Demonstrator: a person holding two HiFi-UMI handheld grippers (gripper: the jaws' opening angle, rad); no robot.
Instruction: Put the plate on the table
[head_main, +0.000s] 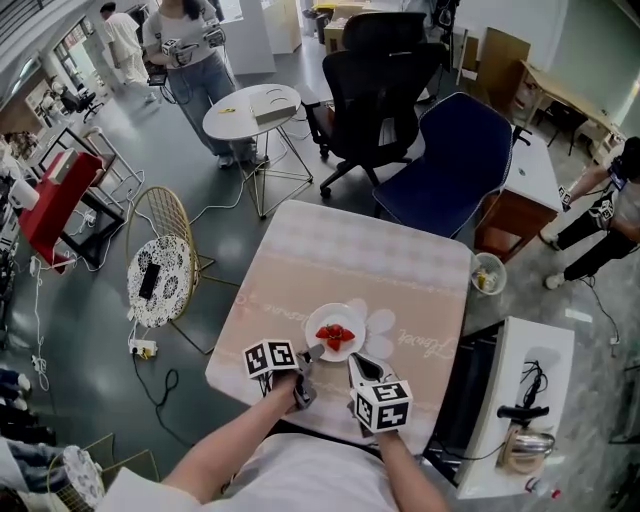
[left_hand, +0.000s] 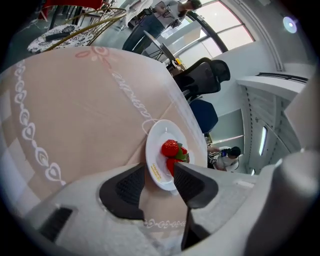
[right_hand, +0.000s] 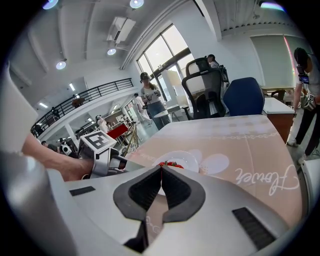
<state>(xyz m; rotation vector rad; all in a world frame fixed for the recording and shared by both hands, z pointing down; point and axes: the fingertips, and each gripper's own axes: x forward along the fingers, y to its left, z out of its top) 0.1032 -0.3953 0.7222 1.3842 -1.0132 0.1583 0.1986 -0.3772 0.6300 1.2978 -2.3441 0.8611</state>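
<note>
Plate (left_hand: 156, 145) with strawberries (left_hand: 170, 148) resting on tabletop (left_hand: 75, 110).
Left gripper (left_hand: 159, 174): jaws open, plate's near rim between them, pads not pressing. Right gripper (right_hand: 161, 170): jaws closed, empty, just beside the plate.

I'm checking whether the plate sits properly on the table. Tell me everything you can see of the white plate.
The plate is small, round, shallow and white, glossy like ceramic, with a yellow label on its inner slope. It carries red strawberries with green tops. It lies flat on the beige patterned table, near the person's edge, beside a printed white flower. The left gripper holds its jaws apart either side of the near rim, not clamping it.
</note>
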